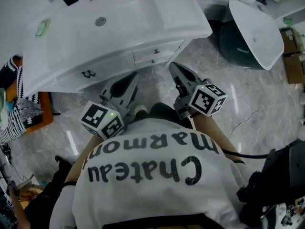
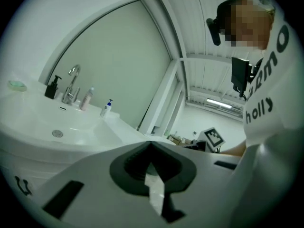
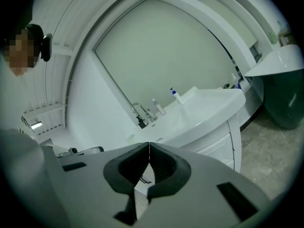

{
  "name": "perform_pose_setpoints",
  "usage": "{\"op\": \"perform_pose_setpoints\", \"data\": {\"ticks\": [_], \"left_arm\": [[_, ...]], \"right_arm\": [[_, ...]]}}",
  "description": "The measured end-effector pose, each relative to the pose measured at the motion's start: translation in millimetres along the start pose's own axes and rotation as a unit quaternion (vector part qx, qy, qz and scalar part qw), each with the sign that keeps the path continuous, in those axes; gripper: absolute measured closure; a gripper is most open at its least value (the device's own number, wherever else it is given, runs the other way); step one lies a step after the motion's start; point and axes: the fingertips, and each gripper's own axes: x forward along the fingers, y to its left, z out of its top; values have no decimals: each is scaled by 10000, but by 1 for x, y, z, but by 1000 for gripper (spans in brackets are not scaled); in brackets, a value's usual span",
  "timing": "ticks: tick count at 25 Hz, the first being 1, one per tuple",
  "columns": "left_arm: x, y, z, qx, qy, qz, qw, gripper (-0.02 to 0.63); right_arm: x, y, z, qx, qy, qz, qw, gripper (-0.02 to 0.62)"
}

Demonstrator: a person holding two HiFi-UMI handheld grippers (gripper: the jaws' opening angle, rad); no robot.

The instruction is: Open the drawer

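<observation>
A white vanity (image 1: 119, 13) with a sink stands ahead of me. Its two small drawers (image 1: 156, 54) sit shut in the front face, each with a small dark handle, and show again in the right gripper view as the drawers (image 3: 217, 148). A cabinet door handle (image 1: 88, 74) is to their left. My left gripper (image 1: 135, 77) hangs in the air just below the vanity front, jaws shut and empty (image 2: 150, 142). My right gripper (image 1: 172, 66) is close below the drawers, apart from them, with its tips together and nothing held (image 3: 149, 143).
A faucet (image 2: 72, 82), a dark soap pump (image 2: 51, 87) and small bottles (image 2: 107, 108) stand behind the sink. A second white basin on a dark base (image 1: 252, 32) stands at the right, with cardboard boxes (image 1: 293, 56) beyond. Striped cloth (image 1: 16, 111) lies at the left on the marble floor.
</observation>
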Motion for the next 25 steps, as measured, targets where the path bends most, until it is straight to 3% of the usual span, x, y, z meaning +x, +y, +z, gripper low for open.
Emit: {"op": "perform_pose_setpoints", "data": {"ticks": [4,7,11,16,21,25], "left_arm": [[16,6,-14,-181,277,-203,9992,598],[28,18,-23,-282,285,-83,9992,598],[36,40,-40,-380,229,438,9981,598],[50,64,-63,-287,435,843,9951,598],[53,87,-79,-612,457,1631,9836,598],[56,94,-85,-586,425,1824,9806,598]], "right_arm": [[13,0,-11,-317,444,-75,9985,584],[29,-4,-20,-510,658,-40,9965,584],[50,-23,-34,-714,981,37,9926,584],[76,-91,-56,-1258,1346,-369,9822,584],[100,-151,-87,-1344,1936,-499,9705,583],[119,-188,-112,-1371,2222,-551,9637,583]]}}
